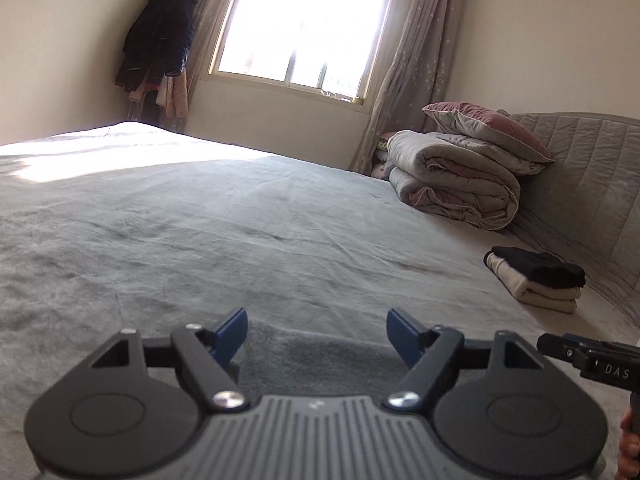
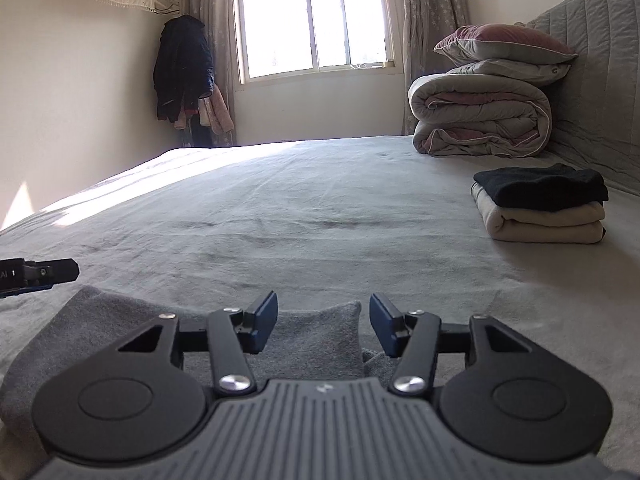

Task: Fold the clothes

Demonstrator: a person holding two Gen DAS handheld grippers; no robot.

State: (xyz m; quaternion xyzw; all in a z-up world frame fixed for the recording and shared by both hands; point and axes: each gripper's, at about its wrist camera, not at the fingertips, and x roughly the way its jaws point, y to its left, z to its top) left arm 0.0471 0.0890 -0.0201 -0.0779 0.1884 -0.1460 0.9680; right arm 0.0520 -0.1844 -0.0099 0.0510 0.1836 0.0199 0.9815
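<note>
A grey garment (image 2: pixel 312 336) lies flat on the grey bed sheet (image 2: pixel 300 208), close under both grippers; in the left wrist view the same grey garment (image 1: pixel 316 354) shows between the fingers. My left gripper (image 1: pixel 316 334) stands open just above the cloth, its blue pads wide apart and nothing pinched. My right gripper (image 2: pixel 323 322) is open too, over the garment's far edge, with the pads clear of the fabric. The right gripper's tip (image 1: pixel 576 354) shows at the right edge of the left wrist view, and the left gripper's tip (image 2: pixel 44 272) at the left edge of the right wrist view.
A stack of folded clothes (image 2: pixel 540 204), black on cream, sits at the right near the quilted headboard (image 2: pixel 600 92). A rolled duvet with pillows (image 2: pixel 484 112) lies behind it. Coats (image 2: pixel 184 68) hang in the far corner beside the window (image 2: pixel 312 16).
</note>
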